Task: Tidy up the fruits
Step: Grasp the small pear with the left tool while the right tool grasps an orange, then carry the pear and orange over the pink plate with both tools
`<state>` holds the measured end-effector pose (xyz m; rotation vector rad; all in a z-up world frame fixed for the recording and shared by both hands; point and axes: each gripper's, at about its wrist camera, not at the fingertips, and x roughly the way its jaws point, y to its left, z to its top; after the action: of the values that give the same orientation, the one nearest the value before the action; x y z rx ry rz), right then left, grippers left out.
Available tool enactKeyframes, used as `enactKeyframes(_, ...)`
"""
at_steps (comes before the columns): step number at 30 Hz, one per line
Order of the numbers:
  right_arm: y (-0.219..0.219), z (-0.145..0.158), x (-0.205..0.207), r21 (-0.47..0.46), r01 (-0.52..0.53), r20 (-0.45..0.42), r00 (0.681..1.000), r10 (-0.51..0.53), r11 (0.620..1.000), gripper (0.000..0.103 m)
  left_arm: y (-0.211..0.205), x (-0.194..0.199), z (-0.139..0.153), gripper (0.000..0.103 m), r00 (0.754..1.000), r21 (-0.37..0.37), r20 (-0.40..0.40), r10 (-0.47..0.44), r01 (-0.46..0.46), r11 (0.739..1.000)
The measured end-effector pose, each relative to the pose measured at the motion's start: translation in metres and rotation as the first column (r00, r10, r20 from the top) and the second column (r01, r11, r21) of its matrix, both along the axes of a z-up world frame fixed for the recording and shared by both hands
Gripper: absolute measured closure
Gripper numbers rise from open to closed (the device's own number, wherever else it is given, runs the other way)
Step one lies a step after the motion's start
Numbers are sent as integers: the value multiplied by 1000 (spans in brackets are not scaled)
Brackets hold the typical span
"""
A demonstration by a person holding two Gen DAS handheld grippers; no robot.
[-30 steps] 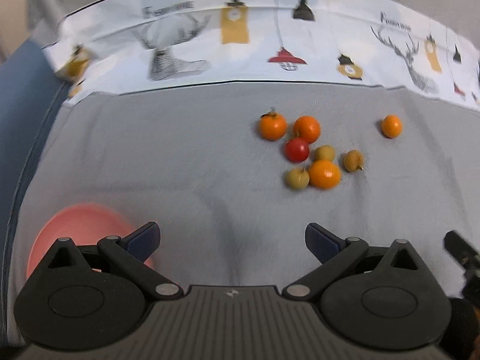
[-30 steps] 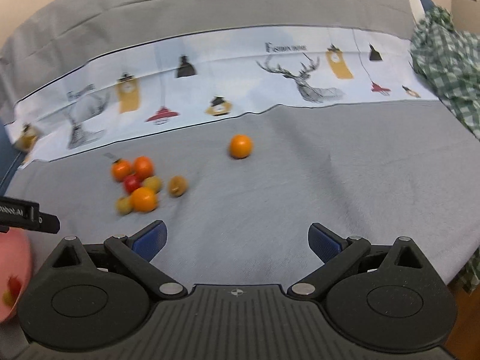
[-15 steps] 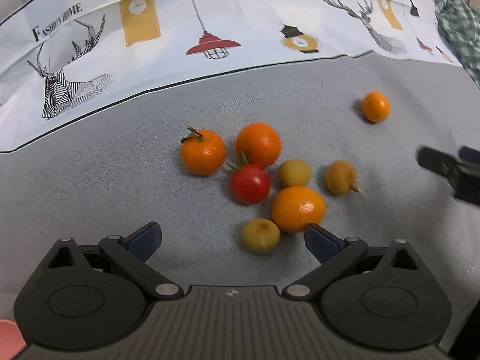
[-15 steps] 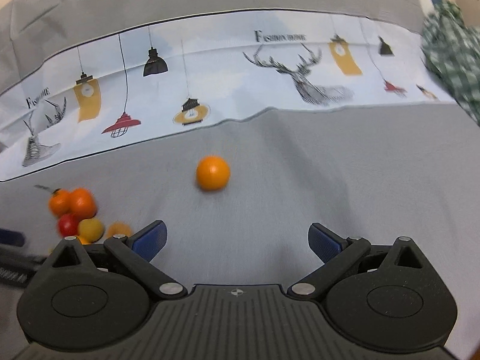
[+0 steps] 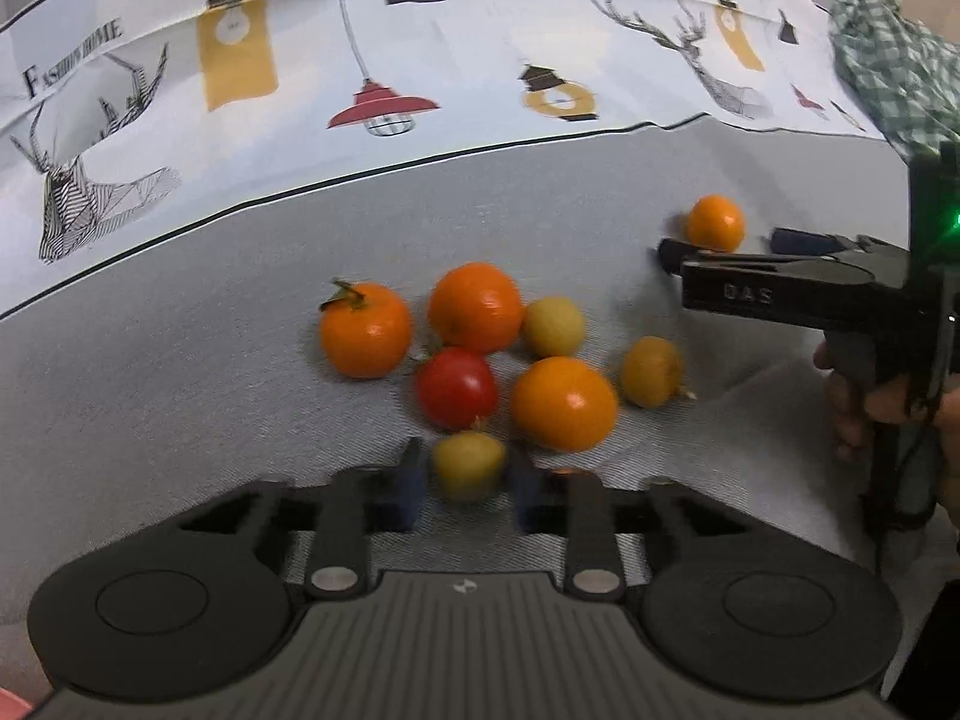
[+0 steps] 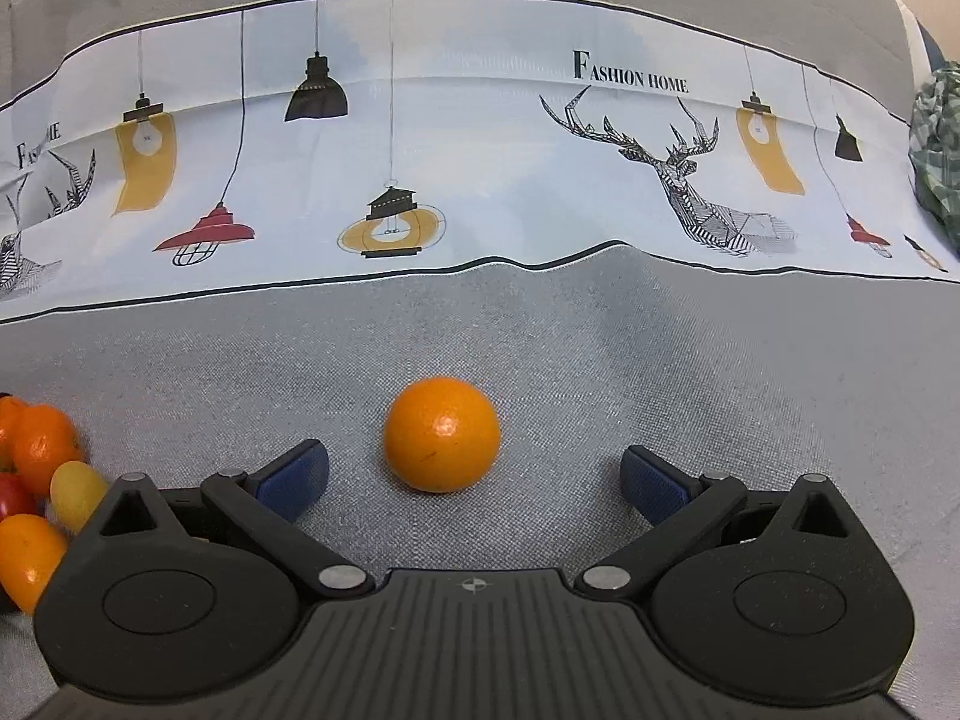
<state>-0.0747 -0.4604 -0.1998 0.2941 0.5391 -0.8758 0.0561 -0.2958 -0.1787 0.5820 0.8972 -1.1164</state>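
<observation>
Grey cloth-covered surface point(image 6: 660, 360) fills the lower half of both views; printed white band with lamps and deer point(image 6: 480, 150) runs across the top; checked green cloth point(image 5: 888, 48) at upper right of the left wrist view. Right gripper point(image 6: 474, 480): jaws spread wide, empty, straddling a lone orange point(image 6: 441, 433) at frame centre, blue pads well apart from it on either side. The same orange point(image 5: 715, 222) shows at right of the left wrist view, just beyond the right gripper's finger tips. Left gripper point(image 5: 468, 483): jaws drawn in close around a small yellow fruit point(image 5: 468, 465) at lower centre; frame blurred, so firm contact cannot be confirmed. The cluster sits just above it, centre frame: three oranges, one with a stem and leaf point(image 5: 365, 329), a red tomato point(image 5: 457, 387), two more yellowish fruits point(image 5: 552, 327). A sliver of pink at the lower left corner point(image 5: 12, 711), identity unclear. Judgement: task early — all eight fruits visible lie on the cloth, none seen sorted; both grippers are at the pick stage, and every fruit is left to move.
</observation>
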Motion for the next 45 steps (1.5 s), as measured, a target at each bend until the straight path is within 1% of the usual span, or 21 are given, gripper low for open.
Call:
enactKeyframes(1,3,2,-2,-13,-13,5,1000,13,1000,47,1,-3,1,74,1000,-2,7,-4,4,1000)
enactKeyframes(2,5,4,-4,-17,-11,-6,1000,11,1000,65,2,-6,2,74,1000,-7,23,-13,13,1000)
enactKeyframes(5,8,7,-12,5,32,-1,999,-32,999,65,7,-16,6,74,998,-4,68,-20,20,1000)
enactKeyframes(10,22,20,-38,55,62,23,998,-64,997,65,26,-26,24,74,999,0,47,18,-18,1000)
enactKeyframes(12,37,29,-49,59,58,39,997,-60,997,71,37,-31,32,74,999,19,31,44,-45,999)
enactKeyframes(13,46,35,-55,59,52,47,997,-54,997,80,43,-34,36,74,998,25,26,54,-55,998)
enactKeyframes(16,76,50,-69,31,24,77,997,-26,999,81,67,-47,50,74,997,18,28,77,-77,997)
enactKeyframes(18,89,49,-67,-10,-2,29,1000,3,1000,85,83,-55,55,74,995,14,47,90,-91,996)
enactKeyframes(22,88,43,-64,17,38,4,999,-38,999,83,105,-59,55,74,990,34,44,132,-134,990)
enactKeyframes(24,86,43,-63,-3,70,2,998,-70,998,71,113,-57,56,74,986,37,42,159,-160,986)
enactKeyframes(26,78,43,-58,-25,87,3,996,-87,996,40,118,-54,57,74,984,39,36,176,-178,983)
enactKeyframes(27,71,41,-54,-32,87,-6,996,-87,996,34,120,-53,58,74,983,40,37,181,-183,982)
enactKeyframes(28,63,38,-49,-36,81,-19,996,-82,996,33,121,-52,59,74,982,38,37,185,-186,982)
enactKeyframes(31,36,22,-33,-5,65,-71,995,-65,998,36,122,-49,62,74,980,32,33,196,-197,980)
enactKeyframes(32,28,16,-27,22,61,-102,993,-58,998,50,122,-48,63,74,979,29,29,200,-201,979)
enactKeyframes(33,26,13,-27,37,54,-93,994,-50,998,61,123,-46,63,74,978,28,26,205,-206,978)
enactKeyframes(34,28,15,-28,34,61,-82,995,-58,998,64,123,-45,64,74,977,27,22,210,-211,977)
enactKeyframes(36,36,20,-34,51,71,-74,995,-67,996,64,125,-44,68,74,976,21,15,218,-219,976)
enactKeyframes(39,69,44,-58,46,52,-2,999,-52,998,64,132,-44,79,74,972,5,0,234,-234,972)
enactKeyframes(42,119,75,-88,87,-18,103,995,9,996,64,145,-50,99,74,968,-9,14,252,-252,968)
enactKeyframes(45,177,101,-115,131,-114,169,981,91,985,64,166,-62,125,74,961,-18,32,273,-273,962)
